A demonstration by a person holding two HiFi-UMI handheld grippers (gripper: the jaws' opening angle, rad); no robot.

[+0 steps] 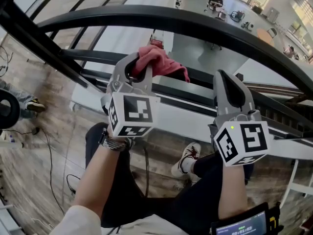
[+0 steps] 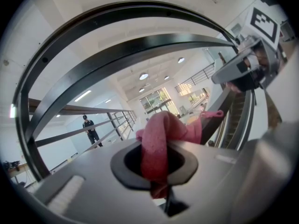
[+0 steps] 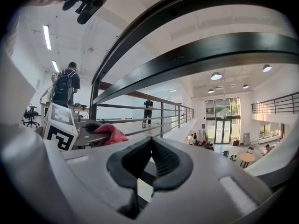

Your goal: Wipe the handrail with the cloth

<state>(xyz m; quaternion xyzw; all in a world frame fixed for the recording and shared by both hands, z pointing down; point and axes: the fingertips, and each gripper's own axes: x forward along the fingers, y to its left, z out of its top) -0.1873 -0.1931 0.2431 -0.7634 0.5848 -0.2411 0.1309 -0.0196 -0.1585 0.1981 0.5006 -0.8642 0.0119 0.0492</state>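
L gripper [image 1: 139, 65] is pinching the cloth [image 1: 159, 60] w/ a wad poking out to rub the rail [image 1: 195, 24]; R gripper [image 1: 227, 84] is idling alongside, jaws together, empty.

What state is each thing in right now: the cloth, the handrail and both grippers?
Left gripper: shut on the cloth.
Cloth: bunched up, pinched at one end, the rest hanging loose past the gripper.
Right gripper: shut, nothing in it.
Handrail: top bar bare; cloth sits below it, contact cannot be told.
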